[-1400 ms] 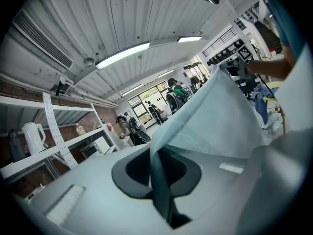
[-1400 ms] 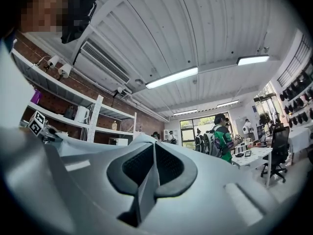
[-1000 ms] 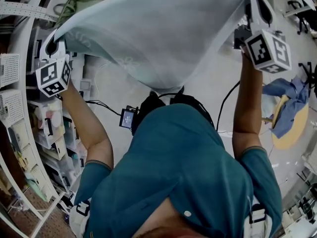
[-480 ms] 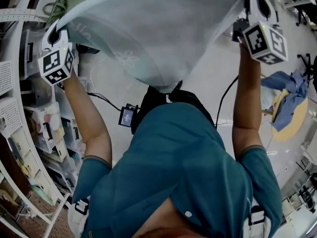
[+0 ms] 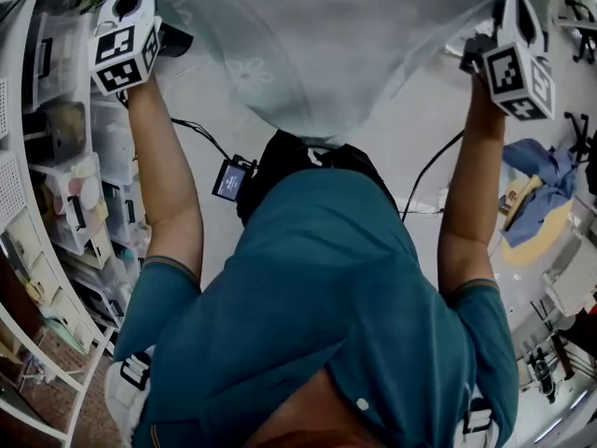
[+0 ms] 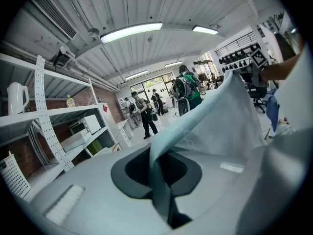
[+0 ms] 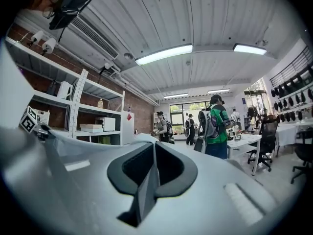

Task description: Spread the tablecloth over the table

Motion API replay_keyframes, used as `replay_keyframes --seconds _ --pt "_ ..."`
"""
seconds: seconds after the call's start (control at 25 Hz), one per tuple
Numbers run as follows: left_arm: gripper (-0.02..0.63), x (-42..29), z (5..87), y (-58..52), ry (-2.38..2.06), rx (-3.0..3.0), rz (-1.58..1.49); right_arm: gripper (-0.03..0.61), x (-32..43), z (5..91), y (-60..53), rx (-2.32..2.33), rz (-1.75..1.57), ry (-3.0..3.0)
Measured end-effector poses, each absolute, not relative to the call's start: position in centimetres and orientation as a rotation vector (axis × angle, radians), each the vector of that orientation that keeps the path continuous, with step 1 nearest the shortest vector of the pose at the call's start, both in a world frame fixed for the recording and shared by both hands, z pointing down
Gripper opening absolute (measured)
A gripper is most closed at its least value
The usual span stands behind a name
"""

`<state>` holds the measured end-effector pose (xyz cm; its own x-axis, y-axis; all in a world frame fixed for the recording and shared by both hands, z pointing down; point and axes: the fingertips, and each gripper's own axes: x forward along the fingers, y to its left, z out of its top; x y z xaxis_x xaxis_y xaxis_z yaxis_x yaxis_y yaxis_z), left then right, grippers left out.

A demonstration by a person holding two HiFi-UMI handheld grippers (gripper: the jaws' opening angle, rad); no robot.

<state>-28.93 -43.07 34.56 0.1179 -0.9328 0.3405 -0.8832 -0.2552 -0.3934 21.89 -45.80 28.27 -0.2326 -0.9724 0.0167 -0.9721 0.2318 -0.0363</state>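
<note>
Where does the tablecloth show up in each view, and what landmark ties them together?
Head view: tablecloth fills the top centre, sagging toward the person.
Left gripper view: tablecloth rises from bottom centre, spreading right.
Right gripper view: tablecloth is a thin strip at bottom centre, more along the left edge.
Shared landmark: white shelving at each view's left.

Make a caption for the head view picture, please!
Seen from above, a person in a teal shirt holds a pale tablecloth stretched wide ahead.

No text, label or number legible — small screen (image 5: pixel 229 179) unreadable.
</note>
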Motion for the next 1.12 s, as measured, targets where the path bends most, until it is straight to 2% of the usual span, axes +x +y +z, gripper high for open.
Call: replay_keyframes --seconds 1.12 --pt "0.018 -31.6 53.0 -49.7 1.916 -2.541 -1.104 0.017 19.0 45.9 -53.0 -2.206 -0.407 2.592"
